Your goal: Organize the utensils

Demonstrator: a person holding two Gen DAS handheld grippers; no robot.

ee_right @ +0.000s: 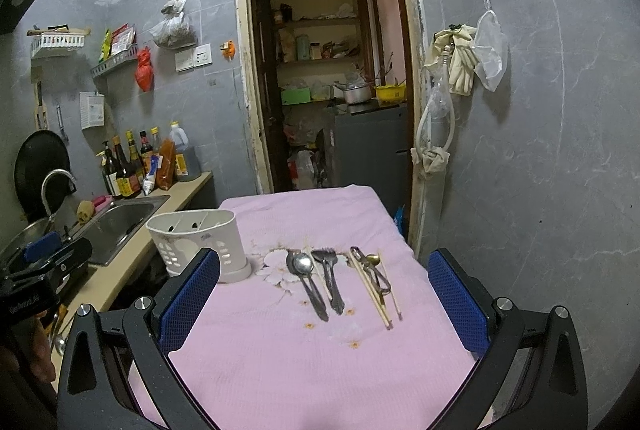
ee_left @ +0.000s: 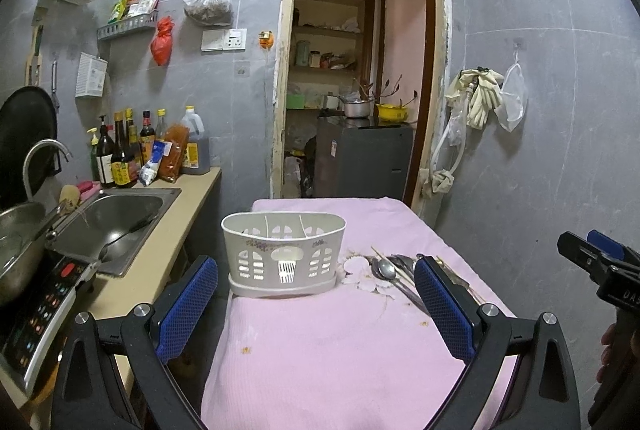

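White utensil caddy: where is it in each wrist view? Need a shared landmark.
Left wrist: white utensil caddy sits centre, between the open fingers, on the pink cloth.
Right wrist: caddy sits left of centre, behind the left finger, spoons to its right.
Shared landmark: the doorway behind the table.

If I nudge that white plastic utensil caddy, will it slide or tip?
The white slotted plastic caddy looks empty and thin-walled, so probably light. It stands tall on the soft pink cloth, so a high push may tip it; a low one likely drags.

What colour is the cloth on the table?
Pink cloth with small flower prints, clearest in the right wrist view.
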